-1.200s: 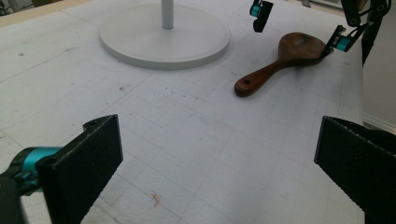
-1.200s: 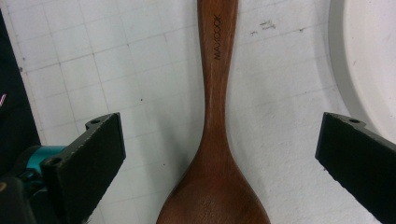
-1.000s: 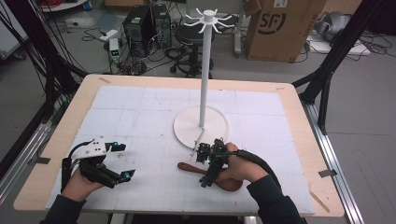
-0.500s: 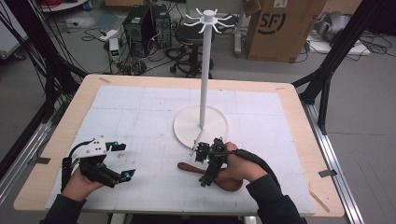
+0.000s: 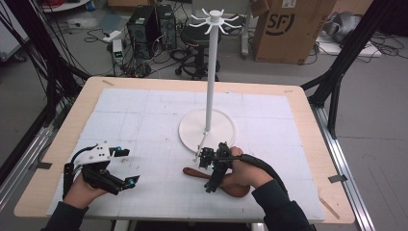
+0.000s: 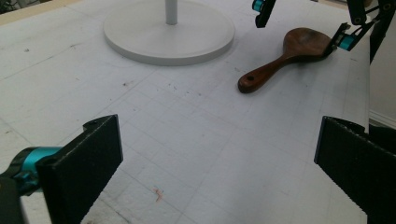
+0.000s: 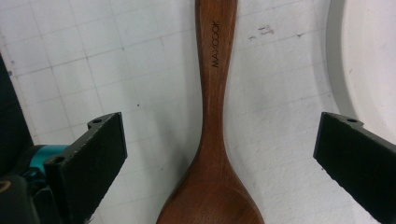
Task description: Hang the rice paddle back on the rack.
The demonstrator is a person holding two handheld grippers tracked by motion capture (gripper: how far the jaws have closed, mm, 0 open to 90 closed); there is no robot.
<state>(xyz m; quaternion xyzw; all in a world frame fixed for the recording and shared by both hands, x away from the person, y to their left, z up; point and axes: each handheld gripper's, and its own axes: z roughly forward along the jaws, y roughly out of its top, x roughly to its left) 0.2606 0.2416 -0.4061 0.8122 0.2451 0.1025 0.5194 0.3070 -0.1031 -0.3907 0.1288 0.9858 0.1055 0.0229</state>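
Hovering with jaws wide apart, the right hand-held gripper (image 5: 208, 169) straddles the wooden spoon (image 7: 212, 140), light, rigid, smooth; its narrow neck looks the best hold.

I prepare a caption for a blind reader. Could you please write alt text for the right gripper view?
A dark wooden spoon lies flat on a white gridded mat, its handle running up between the two open black jaws of the right tool, which do not touch it. The handle bears the word MAXCOOK, and the rim of a white round stand base shows at the right.
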